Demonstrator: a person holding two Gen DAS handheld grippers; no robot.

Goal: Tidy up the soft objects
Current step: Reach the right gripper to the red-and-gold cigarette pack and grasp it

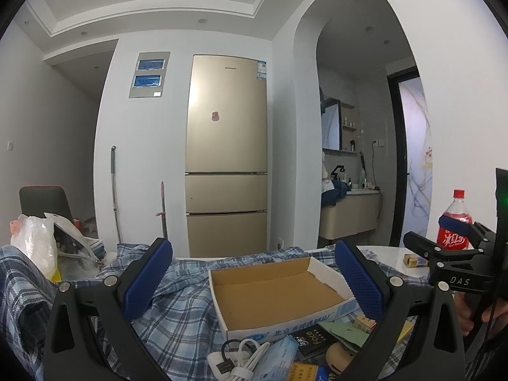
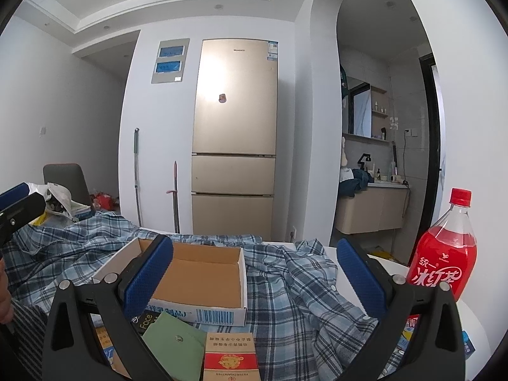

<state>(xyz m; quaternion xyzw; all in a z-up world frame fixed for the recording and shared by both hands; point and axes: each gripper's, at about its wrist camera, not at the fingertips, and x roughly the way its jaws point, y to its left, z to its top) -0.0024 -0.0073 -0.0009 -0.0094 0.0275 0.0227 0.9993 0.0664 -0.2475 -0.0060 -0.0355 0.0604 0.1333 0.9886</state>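
Note:
A blue plaid shirt (image 1: 177, 314) lies crumpled across the table; it also shows in the right wrist view (image 2: 301, 289). An empty open cardboard box (image 1: 273, 292) rests on it, also in the right wrist view (image 2: 197, 282). My left gripper (image 1: 252, 281) is open and empty, held above the shirt and box. My right gripper (image 2: 254, 277) is open and empty, above the box's right edge and the shirt. The right gripper also shows at the right edge of the left wrist view (image 1: 457, 254).
A red drink bottle (image 2: 444, 254) stands at the right. Small packets, a green pouch (image 2: 171, 339), a white cable (image 1: 241, 358) and a cigarette pack (image 2: 230, 360) lie at the near edge. A white plastic bag (image 1: 35, 247) sits at the left. A fridge (image 1: 227, 155) stands behind.

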